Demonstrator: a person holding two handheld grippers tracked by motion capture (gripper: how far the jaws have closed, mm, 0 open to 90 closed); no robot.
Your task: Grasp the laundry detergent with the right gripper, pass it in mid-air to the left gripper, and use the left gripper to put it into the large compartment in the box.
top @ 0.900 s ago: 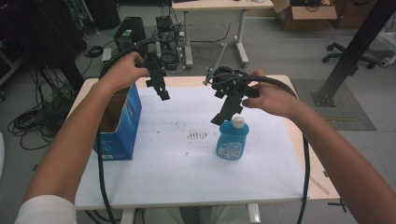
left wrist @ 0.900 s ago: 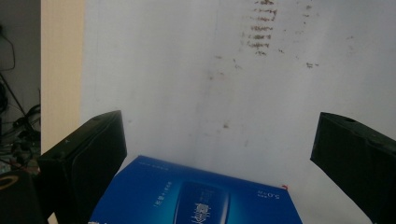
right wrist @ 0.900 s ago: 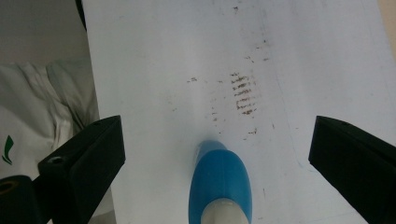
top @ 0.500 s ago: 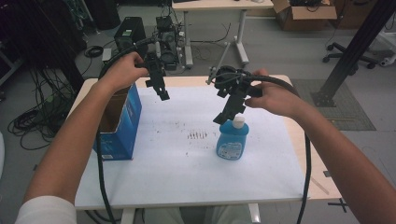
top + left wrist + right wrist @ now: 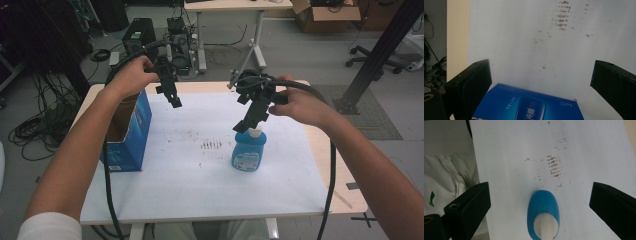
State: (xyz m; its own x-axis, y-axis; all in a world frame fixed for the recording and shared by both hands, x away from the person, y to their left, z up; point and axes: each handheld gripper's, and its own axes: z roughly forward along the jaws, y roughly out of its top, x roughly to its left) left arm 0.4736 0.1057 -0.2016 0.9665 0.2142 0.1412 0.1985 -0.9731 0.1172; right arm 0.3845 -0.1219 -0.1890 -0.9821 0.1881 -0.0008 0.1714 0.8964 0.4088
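Hovering above the blue bottle [image 5: 248,151], I am holding the right tongs [image 5: 244,125] spread wide, their jaws standing well apart on either side of its white cap [image 5: 545,225] in the right gripper view and gripping nothing. I am keeping them above the cap, I judge, so that I can drop straight down and close on the neck, the narrowest part and the easiest to pinch. The bottle is standing upright on the surface [image 5: 200,175], right of its middle and just right of a patch of brown stains [image 5: 211,145].

I am keeping the left tongs [image 5: 175,101] raised near the far left, jaws likewise released and empty, beside the open blue box [image 5: 125,134] that is standing at the left edge. In the left gripper view the printed blue box [image 5: 529,105] is lying between and below the jaws, so I judge I am waiting there to steady the box, or to keep out of the right hand's way.

Counting: one bottle with one cap, one box, one stained patch, two sets of tongs, and two cables, one trailing from each.
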